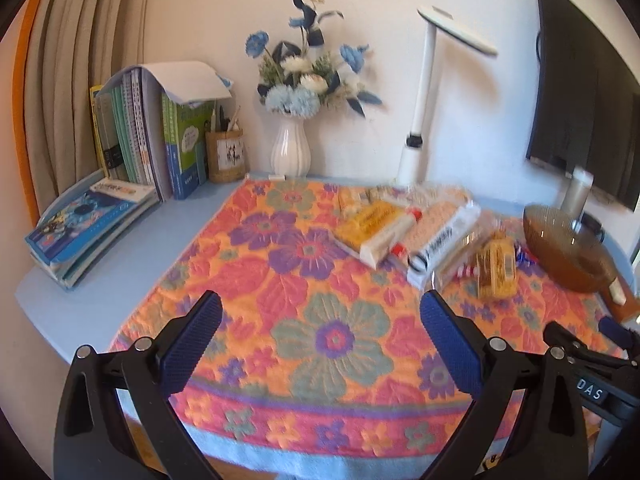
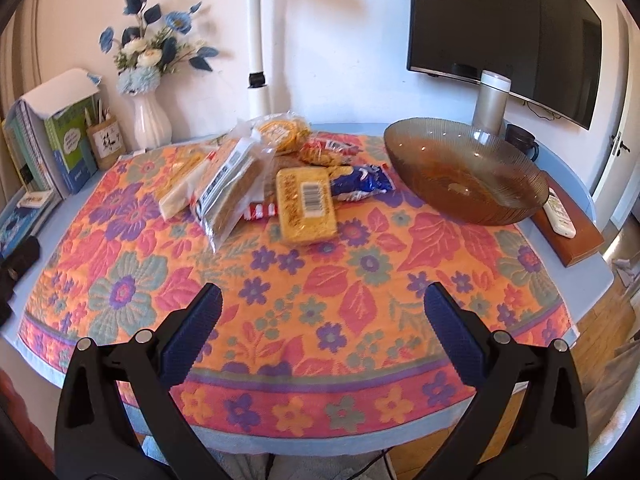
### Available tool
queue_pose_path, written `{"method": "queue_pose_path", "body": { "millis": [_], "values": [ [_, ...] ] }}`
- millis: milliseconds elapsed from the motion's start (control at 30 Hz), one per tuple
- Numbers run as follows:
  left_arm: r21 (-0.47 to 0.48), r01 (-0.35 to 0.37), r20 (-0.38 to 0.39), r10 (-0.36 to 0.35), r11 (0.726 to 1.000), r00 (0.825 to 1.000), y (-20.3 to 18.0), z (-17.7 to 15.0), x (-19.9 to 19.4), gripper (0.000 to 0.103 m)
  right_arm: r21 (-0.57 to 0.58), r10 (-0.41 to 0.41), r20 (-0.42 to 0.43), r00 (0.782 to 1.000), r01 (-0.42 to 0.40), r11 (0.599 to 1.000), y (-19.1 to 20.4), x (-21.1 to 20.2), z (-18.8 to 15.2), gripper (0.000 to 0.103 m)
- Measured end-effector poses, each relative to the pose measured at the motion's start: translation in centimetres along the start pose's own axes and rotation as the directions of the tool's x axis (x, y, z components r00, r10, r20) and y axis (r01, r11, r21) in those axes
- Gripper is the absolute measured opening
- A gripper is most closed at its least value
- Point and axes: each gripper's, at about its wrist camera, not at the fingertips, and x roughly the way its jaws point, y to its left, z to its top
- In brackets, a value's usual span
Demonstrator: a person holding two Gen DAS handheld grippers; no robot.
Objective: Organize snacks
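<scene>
A heap of wrapped snacks [image 2: 276, 168] lies at the back of the floral cloth [image 2: 304, 304]: a yellow barcode pack [image 2: 306, 206], a blue packet [image 2: 360, 184], long clear packs of crackers [image 2: 230, 188] and a round biscuit pack [image 2: 280, 132]. An empty amber glass bowl [image 2: 466, 170] stands to their right. The left wrist view shows the same snacks [image 1: 416, 232] and bowl [image 1: 568, 248] at right. My left gripper [image 1: 320, 316] and right gripper [image 2: 322, 308] both hover open above the cloth's near edge, holding nothing.
Books [image 1: 136, 136], a pen holder [image 1: 226, 156] and a white vase of blue flowers [image 1: 291, 152] line the back left. A white lamp post [image 2: 258, 60] and a monitor [image 2: 504, 28] stand behind. A remote [image 2: 562, 216] lies on a brown box right of the bowl.
</scene>
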Motion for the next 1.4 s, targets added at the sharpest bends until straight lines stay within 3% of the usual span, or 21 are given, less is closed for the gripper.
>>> {"method": "queue_pose_path", "body": {
  "millis": [133, 233, 300, 400, 467, 500, 533, 633, 700, 800, 933, 1033, 1167, 1300, 1400],
  "values": [
    [-0.028, 0.033, 0.076, -0.031, 0.999, 0.997, 2.8, 4.9, -1.0, 0.098, 0.014, 0.006, 0.048, 0.999, -0.007, 1.000, -1.6, -1.7, 2.9, 0.100],
    [-0.031, 0.072, 0.181, -0.065, 0.997, 0.981, 5.3, 11.1, -3.0, 0.098, 0.034, 0.029, 0.070, 0.997, -0.031, 0.999, -3.0, -3.2, 5.7, 0.100],
    [-0.033, 0.118, 0.218, -0.109, 0.992, 0.970, 6.3, 13.6, -3.8, 0.098, 0.054, 0.065, 0.103, 0.993, -0.071, 0.996, -4.1, -4.2, 7.4, 0.100],
    [-0.010, 0.167, 0.238, -0.160, 0.986, 0.958, 7.2, 16.5, -3.5, 0.098, 0.107, 0.093, 0.091, 0.992, -0.102, 0.989, -5.3, -3.2, 8.7, 0.100],
    [0.015, 0.218, 0.219, -0.216, 0.976, 0.952, 7.1, 17.1, -1.3, 0.098, 0.126, 0.083, 0.053, 0.995, -0.089, 0.988, -5.4, -1.3, 8.9, 0.100],
    [0.030, 0.252, 0.197, -0.253, 0.967, 0.947, 7.0, 17.0, -0.2, 0.098, 0.125, 0.081, 0.036, 0.996, -0.085, 0.989, -5.2, -0.5, 8.7, 0.100],
    [0.067, 0.345, 0.121, -0.351, 0.936, 0.928, 6.4, 16.6, 2.6, 0.098, 0.122, 0.088, 0.006, 0.996, -0.088, 0.989, -4.9, 0.7, 8.4, 0.100],
    [0.108, 0.472, -0.077, -0.466, 0.875, 0.881, 5.0, 14.6, 9.6, 0.098, 0.081, 0.111, -0.069, 0.991, -0.105, 0.991, -3.6, 3.6, 7.4, 0.100],
    [0.146, 0.481, -0.165, -0.458, 0.865, 0.874, 4.0, 13.2, 13.1, 0.098, 0.045, 0.110, -0.114, 0.987, -0.105, 0.993, -2.8, 5.6, 6.9, 0.100],
    [0.212, 0.507, -0.299, -0.439, 0.835, 0.847, 2.1, 11.2, 18.4, 0.098, -0.004, 0.109, -0.154, 0.982, -0.111, 0.994, -1.8, 7.7, 6.5, 0.098],
    [0.217, 0.571, -0.443, -0.441, 0.792, 0.780, 0.4, 9.3, 24.8, 0.098, -0.037, 0.136, -0.208, 0.969, -0.147, 0.989, -1.2, 10.4, 6.5, 0.097],
    [0.193, 0.596, -0.510, -0.439, 0.779, 0.739, -0.6, 8.3, 27.3, 0.098, -0.053, 0.155, -0.245, 0.957, -0.173, 0.984, -0.9, 12.5, 6.7, 0.095],
    [0.249, 0.592, -0.553, -0.389, 0.767, 0.736, -2.0, 8.1, 30.0, 0.098, -0.038, 0.181, -0.303, 0.936, -0.202, 0.979, -0.9, 15.0, 6.4, 0.089],
    [0.256, 0.605, -0.569, -0.389, 0.754, 0.725, -2.9, 7.8, 30.8, 0.098, -0.006, 0.222, -0.324, 0.920, -0.236, 0.972, -0.9, 16.2, 6.2, 0.087],
    [0.238, 0.622, -0.590, -0.398, 0.746, 0.703, -3.7, 7.5, 31.4, 0.098, -0.007, 0.238, -0.333, 0.912, -0.255, 0.967, -0.6, 17.0, 6.2, 0.080]
  ]
}}
